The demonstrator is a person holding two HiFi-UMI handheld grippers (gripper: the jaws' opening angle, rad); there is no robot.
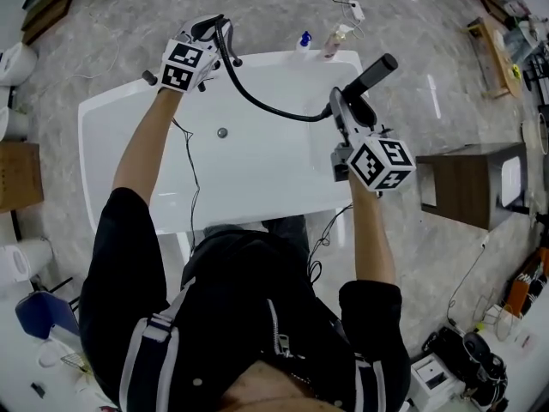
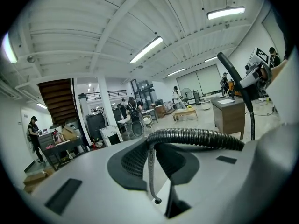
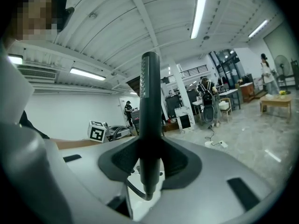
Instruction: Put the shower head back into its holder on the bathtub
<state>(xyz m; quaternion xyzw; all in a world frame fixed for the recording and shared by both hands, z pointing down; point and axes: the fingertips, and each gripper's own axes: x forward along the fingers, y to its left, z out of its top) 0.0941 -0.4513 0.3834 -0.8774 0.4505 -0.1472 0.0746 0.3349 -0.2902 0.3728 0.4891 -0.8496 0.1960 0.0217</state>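
Over the bathtub (image 1: pixel 91 140), left fingers (image 2: pixel 129 162) tight on the black hose (image 2: pixel 201 138), right fingers (image 3: pixel 117 161) snug around the shower head (image 3: pixel 150 115)

White glossy bathtub (image 1: pixel 257 174), centre frame. Black ribbed hose (image 1: pixel 257 103) and black cylindrical shower head (image 1: pixel 375 73). Cubes on left gripper (image 1: pixel 213 31) and right gripper (image 1: pixel 350 106) carry black-and-white square markers. Grey marbled floor (image 1: pixel 111 41); brown wooden cabinet (image 1: pixel 463 187), right.

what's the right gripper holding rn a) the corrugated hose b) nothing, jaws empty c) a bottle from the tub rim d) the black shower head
D: in the right gripper view the right gripper is clamped on the black shower head, while the hose sits in the left gripper.
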